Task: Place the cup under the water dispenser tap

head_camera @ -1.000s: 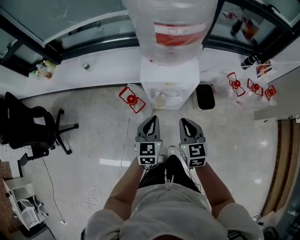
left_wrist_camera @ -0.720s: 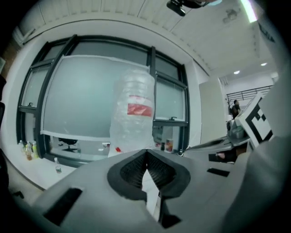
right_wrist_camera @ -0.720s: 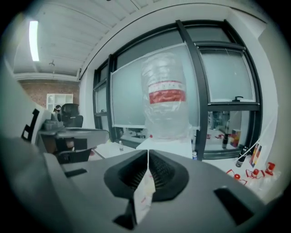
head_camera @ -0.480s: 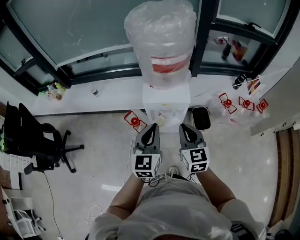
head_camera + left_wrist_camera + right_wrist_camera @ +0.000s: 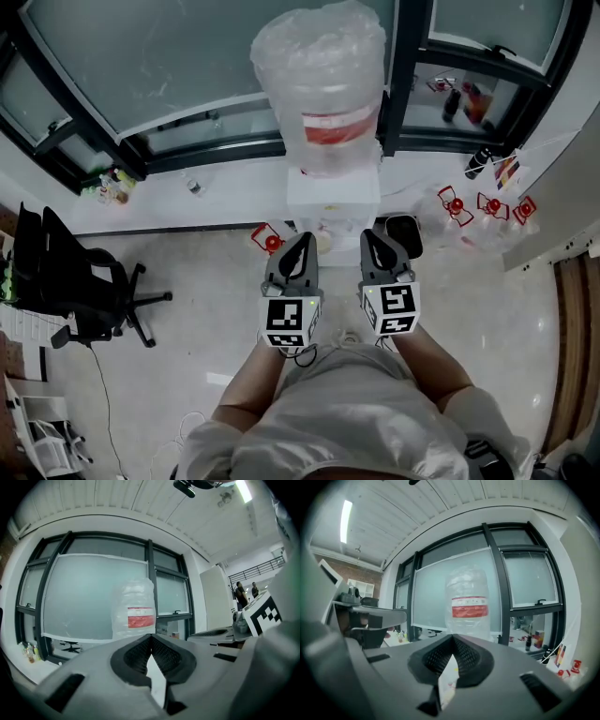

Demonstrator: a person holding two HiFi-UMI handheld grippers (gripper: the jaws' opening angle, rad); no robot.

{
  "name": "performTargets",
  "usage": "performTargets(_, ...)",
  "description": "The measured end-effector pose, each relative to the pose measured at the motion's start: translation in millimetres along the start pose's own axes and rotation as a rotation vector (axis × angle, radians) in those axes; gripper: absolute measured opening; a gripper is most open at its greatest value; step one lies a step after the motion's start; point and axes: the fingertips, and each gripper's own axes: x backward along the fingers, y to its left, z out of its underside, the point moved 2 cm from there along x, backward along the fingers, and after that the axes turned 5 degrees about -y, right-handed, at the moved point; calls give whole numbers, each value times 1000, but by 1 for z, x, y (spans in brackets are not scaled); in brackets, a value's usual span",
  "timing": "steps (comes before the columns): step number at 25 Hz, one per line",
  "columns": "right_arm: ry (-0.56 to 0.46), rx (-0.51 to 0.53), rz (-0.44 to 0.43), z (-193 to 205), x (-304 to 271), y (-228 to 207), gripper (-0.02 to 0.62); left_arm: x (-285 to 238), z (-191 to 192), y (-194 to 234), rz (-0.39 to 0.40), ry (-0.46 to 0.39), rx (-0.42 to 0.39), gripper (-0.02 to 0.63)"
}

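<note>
Pale office floor (image 5: 187, 309) before dark-framed windows (image 5: 141, 66), with two pairs of tongs held side by side facing the water dispenser (image 5: 333, 192).
Left tongs (image 5: 302, 246) and right tongs (image 5: 375, 242) point toward the white dispenser, which carries a big bottle (image 5: 321, 84) wrapped in plastic; both pairs are pressed together at the tips and pinch nothing; the cup (image 5: 323, 241) seems to be the small pale shape at the dispenser's front, between the two tips, but it is too small to be sure; a black office chair (image 5: 75, 281) stands well apart at the left.
</note>
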Motion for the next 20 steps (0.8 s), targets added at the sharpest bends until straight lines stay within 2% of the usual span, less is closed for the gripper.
performTargets(7,11,12,-2,2,-3,1,28,-2,5,8,-1,8,78,20)
performTargets(20,41,4,0,10,-3,2,28,-5,17,14,-20,48,99,19)
